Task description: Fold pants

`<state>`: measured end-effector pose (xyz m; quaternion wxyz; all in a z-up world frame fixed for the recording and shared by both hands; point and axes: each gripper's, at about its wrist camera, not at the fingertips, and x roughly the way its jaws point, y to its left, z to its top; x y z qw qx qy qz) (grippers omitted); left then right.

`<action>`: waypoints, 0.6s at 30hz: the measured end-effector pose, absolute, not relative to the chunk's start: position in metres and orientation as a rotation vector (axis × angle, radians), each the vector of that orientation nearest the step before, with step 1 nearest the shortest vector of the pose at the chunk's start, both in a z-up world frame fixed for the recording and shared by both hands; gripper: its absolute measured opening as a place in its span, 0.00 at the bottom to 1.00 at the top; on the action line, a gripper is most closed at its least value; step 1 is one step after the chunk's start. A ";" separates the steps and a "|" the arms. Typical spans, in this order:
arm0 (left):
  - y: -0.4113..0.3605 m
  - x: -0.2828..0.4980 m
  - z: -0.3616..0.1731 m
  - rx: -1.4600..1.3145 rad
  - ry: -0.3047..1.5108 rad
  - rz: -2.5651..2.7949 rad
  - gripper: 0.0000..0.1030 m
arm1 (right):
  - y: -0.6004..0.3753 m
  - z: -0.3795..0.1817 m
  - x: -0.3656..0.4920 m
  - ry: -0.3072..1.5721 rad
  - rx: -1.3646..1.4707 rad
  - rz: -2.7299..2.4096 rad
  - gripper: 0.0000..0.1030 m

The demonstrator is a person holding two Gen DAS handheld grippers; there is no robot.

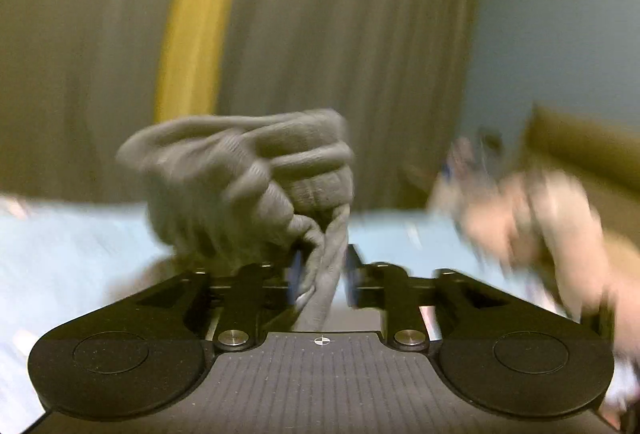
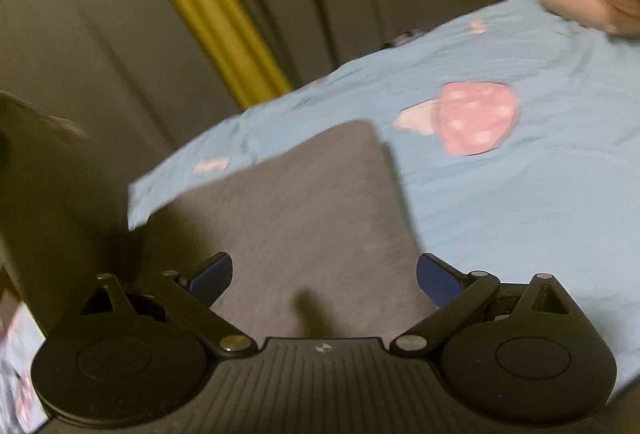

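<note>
Gripping a bunched grey fold of the pants [image 1: 248, 174], the left gripper [image 1: 320, 270] held it above the bed [image 2: 520, 194]. The right gripper [image 2: 324, 274] hovered over the pants' flat part, jaws wide and empty. Next, I judge, the lifted fold needed laying across that flat part.

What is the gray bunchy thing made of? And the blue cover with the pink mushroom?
The gray pants look like soft knit cotton, matte, with ribbed rows at the bunched band. The blue bedsheet looks like thin woven cotton, matte, with fine creases. The blur leaves both unsure.

Both wrist views close over blue bedsheet [image 2: 500, 194], facing shared curtains [image 1: 340, 34]
</note>
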<state>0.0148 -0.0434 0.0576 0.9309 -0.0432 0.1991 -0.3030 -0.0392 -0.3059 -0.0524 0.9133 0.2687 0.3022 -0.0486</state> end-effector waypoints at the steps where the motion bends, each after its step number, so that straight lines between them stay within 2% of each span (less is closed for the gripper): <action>1: -0.060 0.016 0.042 -0.059 0.485 -0.648 0.51 | -0.313 -0.051 -0.042 0.613 0.583 -0.113 0.96; 3: -0.075 0.017 0.017 -0.013 0.624 -0.682 0.57 | -0.323 -0.051 -0.047 0.601 0.631 -0.120 0.96; 6: -0.056 0.025 0.002 -0.055 0.745 -0.621 0.59 | -0.334 -0.051 -0.053 0.573 0.689 -0.095 0.96; 8: -0.022 0.034 0.007 -0.159 0.759 -0.512 0.72 | -0.336 -0.050 -0.052 0.563 0.726 -0.055 0.96; 9: -0.006 0.038 0.009 -0.209 0.750 -0.452 0.82 | -0.335 -0.050 -0.051 0.558 0.741 -0.032 0.96; 10: 0.014 0.040 0.013 -0.256 0.737 -0.386 0.85 | -0.333 -0.049 -0.049 0.553 0.759 -0.001 0.96; 15: 0.077 0.036 0.009 -0.328 0.650 -0.042 0.88 | -0.324 -0.057 -0.018 0.631 0.827 0.093 0.96; 18: 0.090 0.043 -0.006 -0.403 0.707 0.017 0.88 | -0.323 -0.071 0.004 0.699 0.875 0.083 0.90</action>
